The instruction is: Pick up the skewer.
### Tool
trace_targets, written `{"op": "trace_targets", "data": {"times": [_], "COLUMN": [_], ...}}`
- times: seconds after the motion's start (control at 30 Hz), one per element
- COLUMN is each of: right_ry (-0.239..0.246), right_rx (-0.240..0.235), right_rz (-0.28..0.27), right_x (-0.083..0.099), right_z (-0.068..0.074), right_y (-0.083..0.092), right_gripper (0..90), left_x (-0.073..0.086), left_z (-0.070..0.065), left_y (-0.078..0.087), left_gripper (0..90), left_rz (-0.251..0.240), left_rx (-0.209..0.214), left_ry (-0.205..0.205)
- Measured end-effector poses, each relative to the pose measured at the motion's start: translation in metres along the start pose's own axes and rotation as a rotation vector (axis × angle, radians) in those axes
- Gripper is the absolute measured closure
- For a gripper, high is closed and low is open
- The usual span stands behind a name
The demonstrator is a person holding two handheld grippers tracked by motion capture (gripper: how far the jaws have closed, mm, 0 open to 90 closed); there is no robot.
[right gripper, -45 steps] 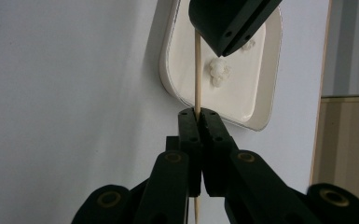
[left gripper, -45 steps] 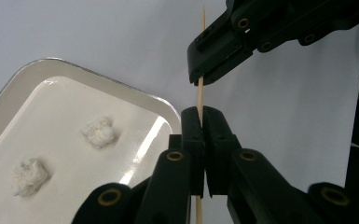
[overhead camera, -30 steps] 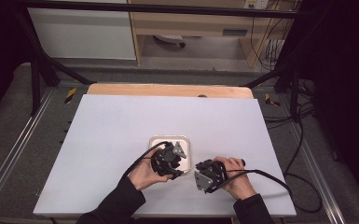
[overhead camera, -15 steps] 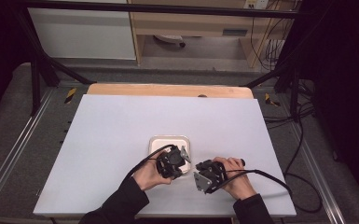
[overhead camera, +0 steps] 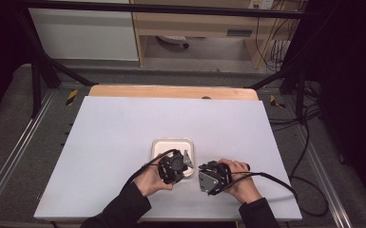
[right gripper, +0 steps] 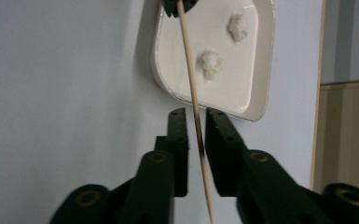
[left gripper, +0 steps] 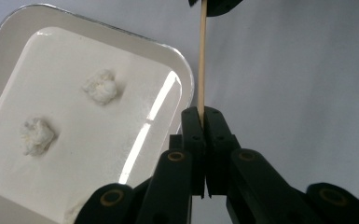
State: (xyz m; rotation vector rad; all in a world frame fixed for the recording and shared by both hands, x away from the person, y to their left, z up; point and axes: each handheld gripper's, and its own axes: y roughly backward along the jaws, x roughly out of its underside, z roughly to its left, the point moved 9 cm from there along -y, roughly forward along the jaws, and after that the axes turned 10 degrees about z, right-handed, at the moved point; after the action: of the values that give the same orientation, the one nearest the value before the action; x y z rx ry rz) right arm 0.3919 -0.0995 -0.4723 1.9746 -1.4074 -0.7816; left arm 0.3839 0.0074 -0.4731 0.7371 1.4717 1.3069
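Observation:
A thin wooden skewer (left gripper: 201, 56) runs between my two grippers, which face each other at the near side of the table. My left gripper (left gripper: 204, 116) is shut on one end of it, beside the tray's corner. The skewer (right gripper: 189, 70) also passes between the jaws of my right gripper (right gripper: 196, 116). Those jaws have just been opening and stand slightly apart around it, not pressing. A white square tray (overhead camera: 171, 142) holds white lumps (left gripper: 101, 87) (right gripper: 210, 61). In the high view the left gripper (overhead camera: 184, 167) sits at the tray's near edge, with the right gripper (overhead camera: 202, 175) just right of it.
The white table top (overhead camera: 123, 128) spreads wide to the left, right and far side of the tray. A wooden strip (overhead camera: 171, 91) borders its far edge. Black cables (overhead camera: 275, 180) trail from the grippers toward the right edge.

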Motion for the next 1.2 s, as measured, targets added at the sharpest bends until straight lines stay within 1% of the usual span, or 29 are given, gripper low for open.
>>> {"op": "trace_targets", "data": {"times": [0.03,0.07,0.13,0.2,0.27,0.33,0.47,0.5,0.53,0.6,0.7,0.73,0.87,0.97,1.03,1.1,1.2], "right_ry": [-0.045,-0.079,-0.154,-0.251,-0.331,-0.401,-0.529,-0.595,-0.595,-0.650,-0.742,-0.767,-0.851,-0.879,-0.907,-0.943,-0.981], "right_rx": [-0.008,-0.014,-0.010,-0.021,-0.030,-0.033,-0.053,-0.071,-0.071,-0.085,-0.134,-0.139,-0.182,-0.215,-0.232,-0.247,-0.259], "right_rz": [-0.008,-0.021,-0.045,-0.059,-0.072,-0.085,-0.088,-0.073,-0.073,-0.060,-0.029,-0.023,-0.036,-0.026,-0.027,-0.038,-0.049], "right_x": [0.001,0.001,0.004,0.007,0.011,0.016,0.026,0.031,0.031,0.035,0.041,0.042,0.045,0.044,0.043,0.041,0.040], "right_z": [-0.001,-0.002,-0.007,-0.009,-0.011,-0.013,-0.014,-0.013,-0.013,-0.011,-0.007,-0.007,-0.004,-0.001,-0.001,-0.002,-0.005], "right_y": [0.001,0.002,0.005,0.008,0.010,0.012,0.012,0.009,0.009,0.006,0.001,0.000,-0.002,-0.004,-0.004,-0.005,-0.007], "right_gripper": [71.8,67.5,59.3,51.8,44.8,39.6,32.0,27.7,27.7,25.0,19.3,18.4,15.9,12.4,9.6,6.3,3.9], "left_x": [0.002,0.005,0.010,0.015,0.020,0.026,0.037,0.039,0.042,0.047,0.053,0.056,0.066,0.074,0.079,0.084,0.090], "left_z": [0.002,0.004,0.007,0.011,0.014,0.017,0.023,0.024,0.025,0.027,0.029,0.030,0.031,0.033,0.033,0.033,0.035], "left_y": [0.001,0.001,0.002,0.003,0.005,0.007,0.010,0.012,0.013,0.016,0.020,0.021,0.023,0.025,0.027,0.028,0.029], "left_gripper": [88.6,88.6,88.6,88.5,88.5,88.5,88.5,88.5,88.5,88.5,88.5,88.5,88.5,88.5,88.5,88.5,88.5], "left_rz": [0.001,0.003,0.009,0.010,0.000,-0.006,-0.029,-0.037,-0.043,-0.060,-0.091,-0.098,-0.139,-0.165,-0.186,-0.201,-0.227], "left_rx": [0.000,-0.005,-0.010,-0.016,-0.014,-0.018,-0.025,-0.027,-0.029,-0.032,-0.036,-0.040,-0.043,-0.048,-0.047,-0.047,-0.059], "left_ry": [0.000,0.003,0.013,0.023,0.042,0.056,0.091,0.101,0.111,0.127,0.151,0.160,0.196,0.224,0.242,0.253,0.279]}}
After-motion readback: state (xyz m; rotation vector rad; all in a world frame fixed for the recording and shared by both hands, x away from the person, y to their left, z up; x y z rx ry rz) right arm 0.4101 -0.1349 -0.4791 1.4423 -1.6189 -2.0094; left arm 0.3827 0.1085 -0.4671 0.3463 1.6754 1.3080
